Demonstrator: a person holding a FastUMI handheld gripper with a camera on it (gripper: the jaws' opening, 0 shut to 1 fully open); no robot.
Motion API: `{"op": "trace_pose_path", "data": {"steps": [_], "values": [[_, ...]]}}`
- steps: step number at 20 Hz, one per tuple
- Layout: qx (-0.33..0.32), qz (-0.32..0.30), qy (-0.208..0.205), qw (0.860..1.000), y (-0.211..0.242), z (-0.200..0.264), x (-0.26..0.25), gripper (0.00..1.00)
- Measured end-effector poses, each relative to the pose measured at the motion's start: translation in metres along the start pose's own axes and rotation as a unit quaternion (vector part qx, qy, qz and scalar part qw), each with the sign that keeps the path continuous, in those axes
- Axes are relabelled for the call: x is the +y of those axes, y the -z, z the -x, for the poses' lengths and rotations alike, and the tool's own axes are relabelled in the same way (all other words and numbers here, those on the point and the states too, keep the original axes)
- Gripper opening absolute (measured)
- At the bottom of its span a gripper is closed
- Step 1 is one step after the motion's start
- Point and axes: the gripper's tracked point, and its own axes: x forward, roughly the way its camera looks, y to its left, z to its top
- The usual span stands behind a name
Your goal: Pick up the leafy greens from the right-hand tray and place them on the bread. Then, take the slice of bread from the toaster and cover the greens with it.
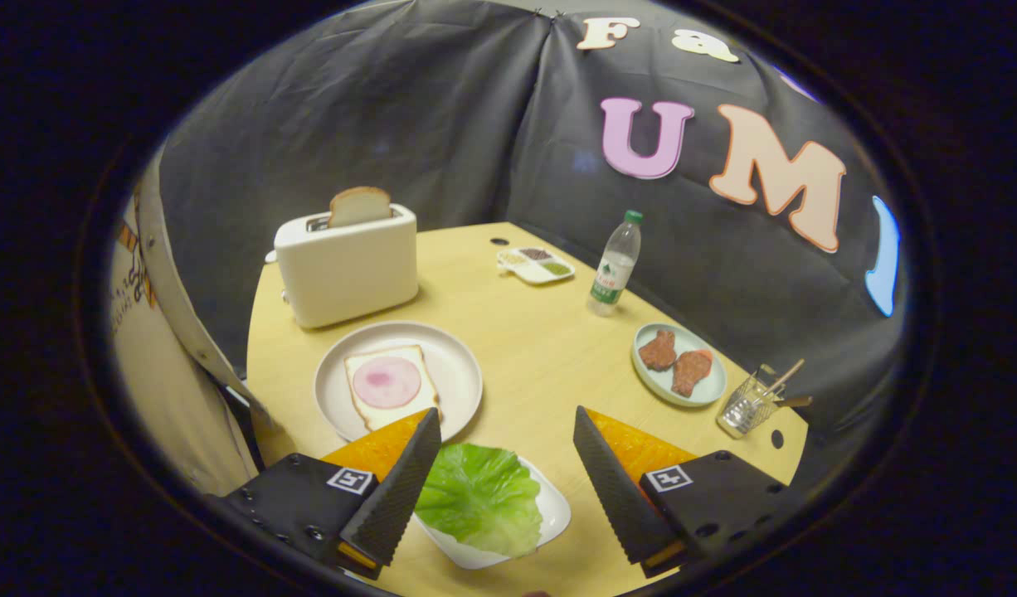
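**Hovering over the greens, gripper spread wide**

Gripper view: the gripper [507, 423] stands wide apart, holding nothing. The leafy greens [482, 496] lie flat in a white tray [557, 512] between the fingers, long axis running left-right. Beyond the left finger, the bread [390, 385] with a ham slice rests on a plate [457, 365]. Farther back on the counter [533, 348], a toaster [347, 265] holds an upright slice [360, 205].

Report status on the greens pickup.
Gripper open, fingers straddling leafy greens on white tray, not gripping. Bread with ham on plate beyond. Toaster slice up. Nothing in the way.
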Motion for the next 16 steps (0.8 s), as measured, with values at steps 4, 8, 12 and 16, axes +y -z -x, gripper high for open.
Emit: {"op": "trace_pose_path", "data": {"steps": [4,8,12,16], "values": [[0.041,-0.004,-0.017,0.999,0.030,-0.014,0.009,1.00],[0.079,0.012,-0.037,0.996,0.059,-0.023,0.017,1.00],[0.118,0.008,-0.046,0.992,0.088,-0.031,0.019,1.00],[0.137,-0.001,-0.051,0.989,0.101,-0.037,0.018,1.00]]}}
